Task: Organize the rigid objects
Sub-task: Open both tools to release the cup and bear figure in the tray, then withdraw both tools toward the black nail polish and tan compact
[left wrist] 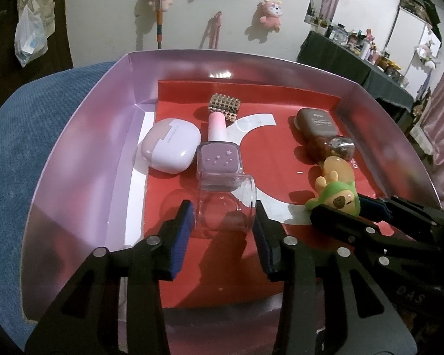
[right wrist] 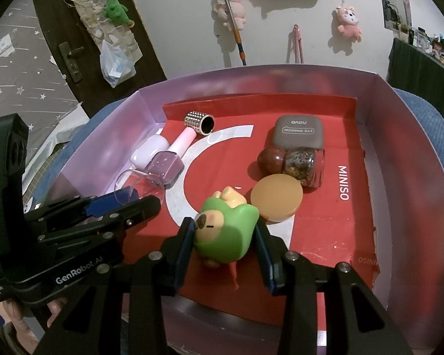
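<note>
Two grippers sit low over the near edge of the pink box (left wrist: 83,136), each straddling one object. My left gripper (left wrist: 222,230) has the clear plastic cup (left wrist: 226,204) between its blue pads; the cup lies on its side, its long axis running straight away from me, in line with the fingers. The pads seem to touch its walls, though through clear plastic I can't be sure they are bearing on it — I'd call it a light hold at most. My right gripper (right wrist: 225,242) brackets the green figurine (right wrist: 225,233), toppled on the red liner (right wrist: 325,230), its pads pressed against its flanks, so I judge it gripped.

Just beyond the cup, touching its far end, lies the lilac nail polish bottle (left wrist: 219,162) with its pink cap pointing away; the white earbud case (left wrist: 170,149) rests just left of it. Farther back — near the rear wall — sits the studded gold cylinder (left wrist: 224,106). To the right, beyond the figurine, are the orange disc (right wrist: 276,201), a glitter jar (right wrist: 300,164) and the grey eyeshadow case (right wrist: 299,133).
</note>
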The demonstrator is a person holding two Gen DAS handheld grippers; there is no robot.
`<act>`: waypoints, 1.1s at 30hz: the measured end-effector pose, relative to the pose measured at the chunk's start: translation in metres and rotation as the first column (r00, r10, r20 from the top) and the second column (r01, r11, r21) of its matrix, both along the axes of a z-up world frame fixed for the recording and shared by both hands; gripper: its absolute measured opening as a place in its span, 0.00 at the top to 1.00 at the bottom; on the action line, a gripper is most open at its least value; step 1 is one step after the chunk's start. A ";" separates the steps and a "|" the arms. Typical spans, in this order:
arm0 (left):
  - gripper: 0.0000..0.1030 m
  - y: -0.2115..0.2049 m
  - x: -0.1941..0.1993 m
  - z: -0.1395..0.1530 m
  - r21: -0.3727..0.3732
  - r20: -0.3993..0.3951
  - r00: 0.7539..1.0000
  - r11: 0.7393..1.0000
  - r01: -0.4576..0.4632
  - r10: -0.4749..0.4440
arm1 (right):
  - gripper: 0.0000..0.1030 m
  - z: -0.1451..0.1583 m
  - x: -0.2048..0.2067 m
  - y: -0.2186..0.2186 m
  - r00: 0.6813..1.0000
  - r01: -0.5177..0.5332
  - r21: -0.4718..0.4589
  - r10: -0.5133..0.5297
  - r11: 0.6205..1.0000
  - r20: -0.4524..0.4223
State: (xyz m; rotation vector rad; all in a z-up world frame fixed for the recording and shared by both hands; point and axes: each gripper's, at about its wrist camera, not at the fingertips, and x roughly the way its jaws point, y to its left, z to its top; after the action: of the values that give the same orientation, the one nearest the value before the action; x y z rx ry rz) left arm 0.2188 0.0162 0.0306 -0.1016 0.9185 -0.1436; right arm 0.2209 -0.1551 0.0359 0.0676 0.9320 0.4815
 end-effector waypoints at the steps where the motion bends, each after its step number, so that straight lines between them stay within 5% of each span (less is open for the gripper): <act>1: 0.51 0.000 0.000 0.000 -0.003 0.002 1.000 1.000 0.003 -0.003 | 0.58 0.001 0.000 0.000 1.000 0.000 0.000 0.000 1.000 0.003; 4: 0.41 0.002 -0.003 0.001 -0.011 0.014 1.000 1.000 -0.001 0.001 | 0.58 0.006 -0.002 0.000 1.000 0.000 -0.003 0.000 1.000 0.022; 15: 0.41 -0.004 -0.023 0.013 0.014 0.057 0.998 1.000 -0.001 0.000 | 0.46 0.024 -0.021 -0.004 0.996 0.001 0.010 -0.002 1.000 0.085; 33: 0.10 -0.004 -0.068 0.043 0.003 0.159 0.987 1.000 -0.004 0.003 | 0.16 0.068 -0.077 -0.022 0.975 -0.004 0.076 -0.013 0.997 0.223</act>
State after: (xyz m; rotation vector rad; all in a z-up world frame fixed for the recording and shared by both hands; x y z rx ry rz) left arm 0.1506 0.0123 0.0733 -0.0871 0.7588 -0.1447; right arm 0.1437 -0.1769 0.1037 0.0830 0.6925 0.5097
